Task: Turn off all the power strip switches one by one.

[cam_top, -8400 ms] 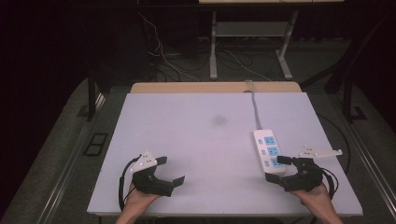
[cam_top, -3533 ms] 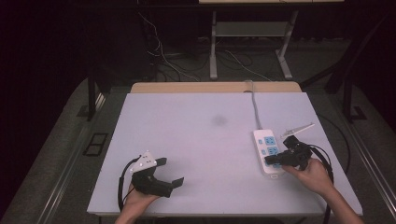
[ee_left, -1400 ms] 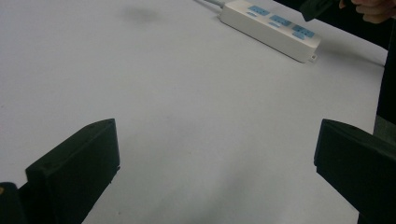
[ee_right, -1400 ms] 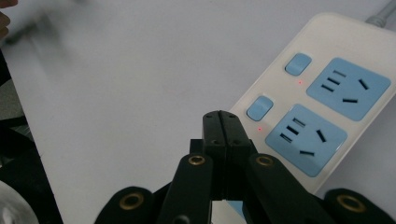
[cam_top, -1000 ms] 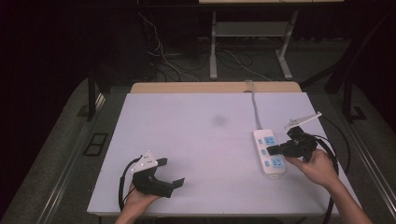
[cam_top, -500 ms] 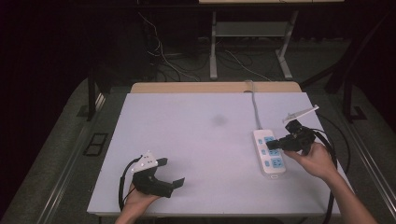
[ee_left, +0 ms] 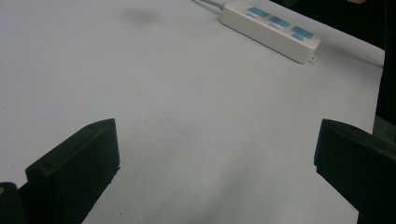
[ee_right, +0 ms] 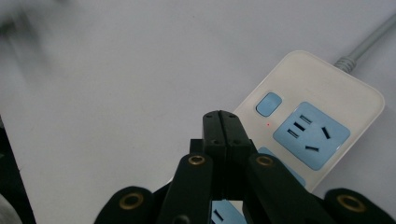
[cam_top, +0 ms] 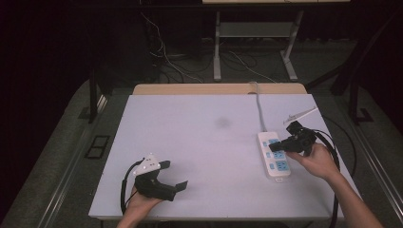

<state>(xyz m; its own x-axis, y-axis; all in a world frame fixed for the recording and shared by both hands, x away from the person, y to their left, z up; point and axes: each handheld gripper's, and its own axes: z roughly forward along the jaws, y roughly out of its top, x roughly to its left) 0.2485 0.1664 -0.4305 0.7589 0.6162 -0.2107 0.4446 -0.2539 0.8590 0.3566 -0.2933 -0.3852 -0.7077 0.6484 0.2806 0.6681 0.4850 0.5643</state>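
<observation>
A white power strip (cam_top: pixel 273 155) with blue sockets lies on the right side of the white table (cam_top: pixel 204 142); its grey cord runs to the far edge. My right gripper (cam_top: pixel 272 147) hovers over the strip's far end, jaws pressed together with nothing between them. In the right gripper view the shut tips (ee_right: pixel 221 122) sit just short of the strip's blue switch (ee_right: pixel 269 103), beside a blue socket (ee_right: pixel 311 133) and a small red light. My left gripper (cam_top: pixel 174 176) rests near the front left edge, jaws wide apart and empty; its view shows the power strip (ee_left: pixel 270 29) far off.
A faint grey smudge (cam_top: pixel 222 122) marks the table's middle. A wooden strip (cam_top: pixel 218 89) borders the far edge. Beyond it stand metal stand legs (cam_top: pixel 217 47) and loose floor cables (cam_top: pixel 166 52). The right gripper's black cable (cam_top: pixel 340 156) loops near the right edge.
The right gripper has travelled from the strip's near end up along it to the far end, tips now over the switch. The left gripper has stayed still.
</observation>
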